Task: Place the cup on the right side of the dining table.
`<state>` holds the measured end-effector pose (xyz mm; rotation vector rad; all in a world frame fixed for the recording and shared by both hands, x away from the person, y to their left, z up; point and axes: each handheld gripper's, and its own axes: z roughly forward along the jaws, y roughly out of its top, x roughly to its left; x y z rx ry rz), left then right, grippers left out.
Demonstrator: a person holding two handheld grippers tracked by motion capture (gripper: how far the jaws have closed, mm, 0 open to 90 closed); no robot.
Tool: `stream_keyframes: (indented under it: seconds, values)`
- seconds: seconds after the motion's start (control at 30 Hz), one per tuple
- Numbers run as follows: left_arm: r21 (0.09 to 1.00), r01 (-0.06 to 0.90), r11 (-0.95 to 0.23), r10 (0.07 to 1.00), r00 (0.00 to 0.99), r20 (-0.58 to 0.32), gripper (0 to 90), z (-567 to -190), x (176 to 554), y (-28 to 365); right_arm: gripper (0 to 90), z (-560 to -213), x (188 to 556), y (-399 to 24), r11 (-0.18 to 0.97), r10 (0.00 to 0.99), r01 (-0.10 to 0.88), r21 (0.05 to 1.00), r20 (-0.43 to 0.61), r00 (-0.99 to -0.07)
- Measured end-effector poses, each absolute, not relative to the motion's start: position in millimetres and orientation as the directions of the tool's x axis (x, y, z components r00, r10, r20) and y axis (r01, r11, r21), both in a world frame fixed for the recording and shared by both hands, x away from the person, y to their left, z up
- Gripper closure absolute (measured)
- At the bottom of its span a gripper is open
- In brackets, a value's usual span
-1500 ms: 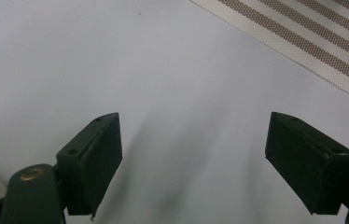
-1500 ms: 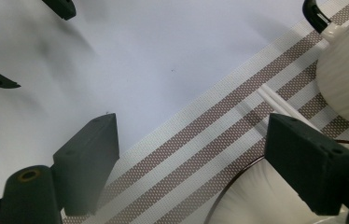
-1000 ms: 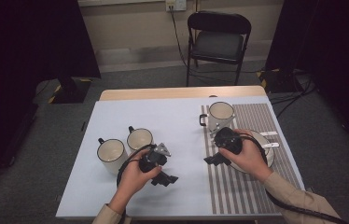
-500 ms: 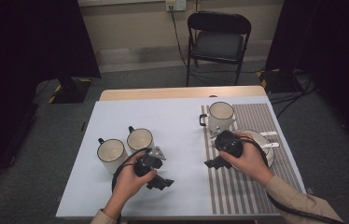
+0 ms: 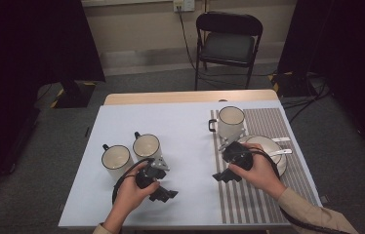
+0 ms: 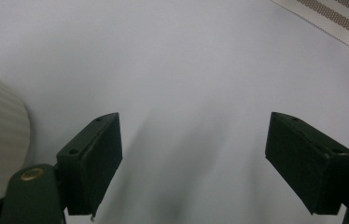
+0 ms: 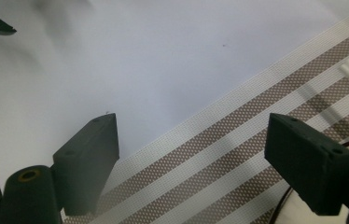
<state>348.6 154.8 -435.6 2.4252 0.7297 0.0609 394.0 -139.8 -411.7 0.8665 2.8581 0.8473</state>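
Both claws hovering spread, pinching nothing.
Left claw (image 5: pixel 163 194) is hanging beside two upright mugs (image 5: pixel 146 146), handles pointing away; right claw (image 5: pixel 221 176) is hanging over the striped mat (image 5: pixel 263 195).

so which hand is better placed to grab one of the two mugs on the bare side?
Left. The left gripper, jaws open and empty, sits beside the two mugs; the right gripper is over the striped mat.

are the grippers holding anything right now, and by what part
Nothing is held. The left hand-held gripper and the right hand-held gripper both stand open over the table.
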Motion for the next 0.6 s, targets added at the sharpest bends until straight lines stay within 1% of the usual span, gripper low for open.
stream_keyframes:
  seconds: [0.6]
  values:
    - [0.565, 0.496, -0.659, 0.530, 0.840, -0.118, 18.7, -437.8, 338.3, 173.6, 17.2, -420.4, 381.4, -144.1, 0.690, 0.514, 0.505, 0.518, 0.139, -0.846]
